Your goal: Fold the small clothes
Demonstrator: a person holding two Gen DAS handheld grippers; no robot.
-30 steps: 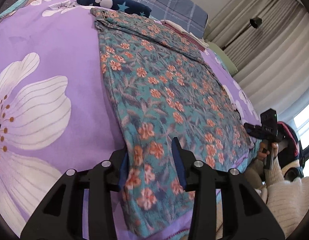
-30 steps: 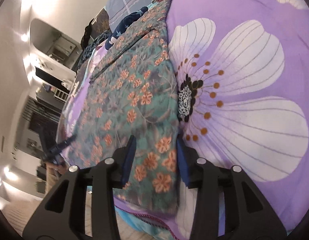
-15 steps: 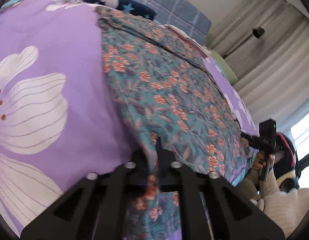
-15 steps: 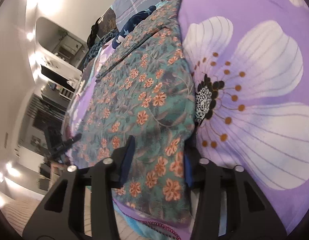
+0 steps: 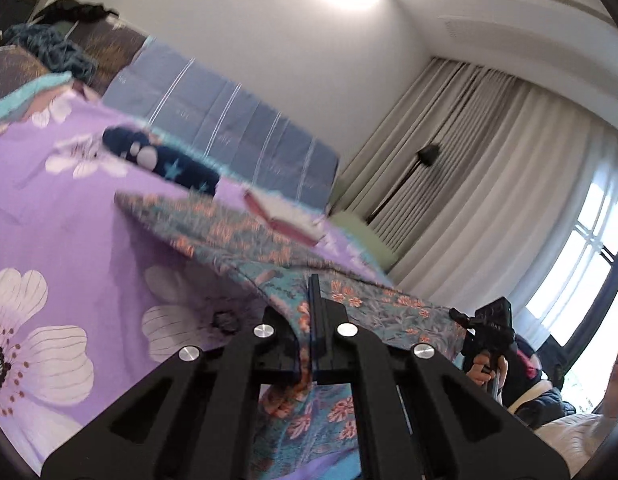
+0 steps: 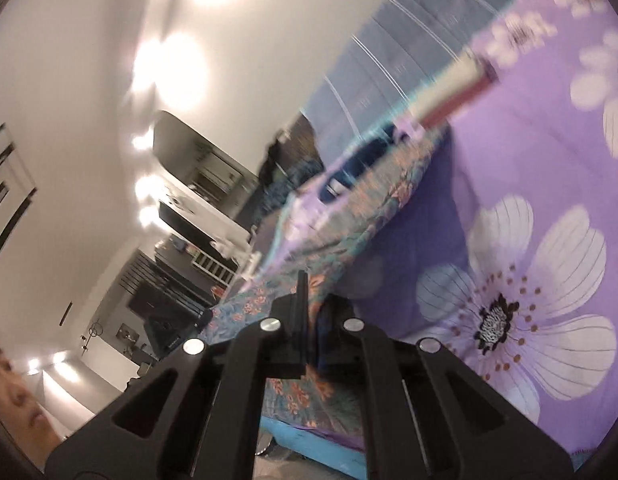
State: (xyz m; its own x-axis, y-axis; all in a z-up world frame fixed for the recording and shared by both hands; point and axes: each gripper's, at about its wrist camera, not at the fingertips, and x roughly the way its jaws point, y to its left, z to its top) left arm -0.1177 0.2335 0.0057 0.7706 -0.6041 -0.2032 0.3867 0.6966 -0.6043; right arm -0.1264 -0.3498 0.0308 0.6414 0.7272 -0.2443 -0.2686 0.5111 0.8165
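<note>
A teal garment with orange flowers [image 5: 237, 236] lies partly on the purple flowered bedspread [image 5: 61, 216]. Its near edge is lifted off the bed. My left gripper [image 5: 311, 320] is shut on the garment's near left corner and holds it raised. My right gripper [image 6: 309, 312] is shut on the garment's [image 6: 369, 208] near right corner, also raised above the bedspread [image 6: 529, 160]. The right gripper also shows in the left wrist view [image 5: 485, 328] at the right, with cloth stretched between the two. The far end of the garment rests on the bed.
A dark blue star-patterned item [image 5: 165, 160] and a folded red and white cloth [image 5: 285, 220] lie beyond the garment. A blue striped pillow [image 5: 221, 120] stands at the headboard. Curtains [image 5: 489, 184] and a window hang to the right. Furniture [image 6: 197, 216] stands to the left of the bed.
Both grippers closed on the near corners of the garment and lifted them up off the bed. The views now tilt upward toward the wall and ceiling.
</note>
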